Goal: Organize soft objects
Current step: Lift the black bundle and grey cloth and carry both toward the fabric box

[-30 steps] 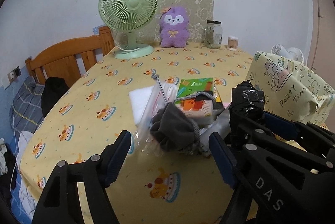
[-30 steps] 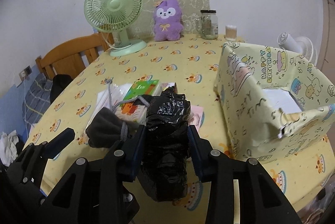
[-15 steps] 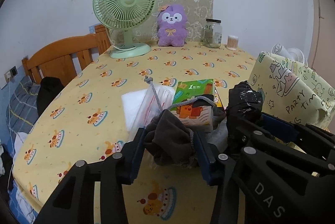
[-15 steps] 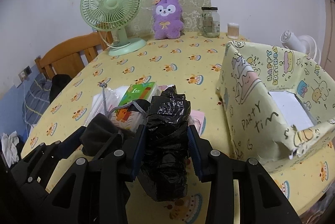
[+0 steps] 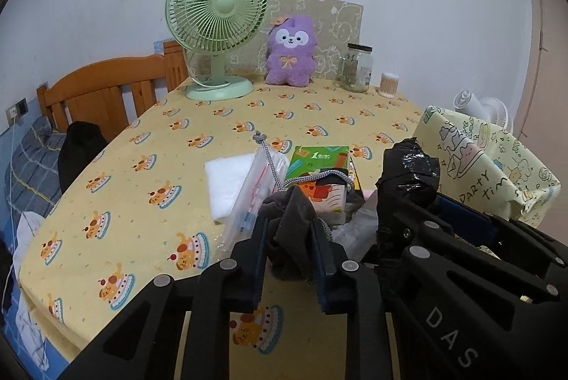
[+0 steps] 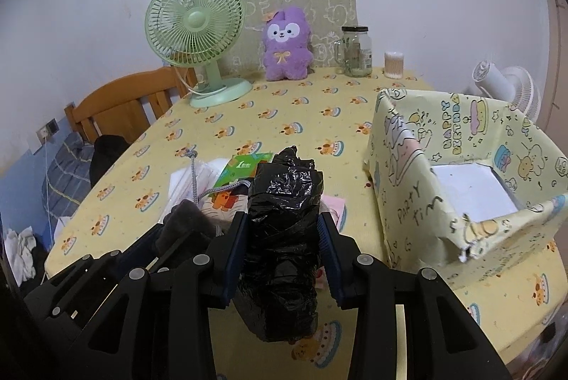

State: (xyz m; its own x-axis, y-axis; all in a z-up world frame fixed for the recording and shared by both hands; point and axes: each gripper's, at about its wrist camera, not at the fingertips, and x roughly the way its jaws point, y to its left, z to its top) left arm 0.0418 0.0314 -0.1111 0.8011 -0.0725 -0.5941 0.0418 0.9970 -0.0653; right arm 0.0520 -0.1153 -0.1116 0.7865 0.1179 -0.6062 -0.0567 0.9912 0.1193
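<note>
My left gripper (image 5: 289,231) is shut on a dark grey drawstring pouch (image 5: 291,224) whose grey cord (image 5: 269,163) trails over the pile behind it. My right gripper (image 6: 282,227) is shut on a roll of black plastic bags (image 6: 284,220), held above the table; the roll also shows in the left wrist view (image 5: 408,174). On the table lie a clear zip bag (image 5: 248,199), a white folded cloth (image 5: 223,181) and a green tissue pack (image 5: 317,160). A box wrapped in yellow birthday paper (image 6: 461,188) stands open at the right, with a white item inside.
A green desk fan (image 5: 218,36), a purple plush toy (image 5: 289,50), a glass jar (image 5: 356,67) and a cotton swab tub (image 5: 388,83) stand along the far wall. A wooden chair (image 5: 106,89) is at the left. The table (image 5: 117,202) has a yellow patterned cloth.
My left gripper closed from wide open onto the grey pouch and lifted it slightly. My right gripper kept its hold on the black bag roll.
</note>
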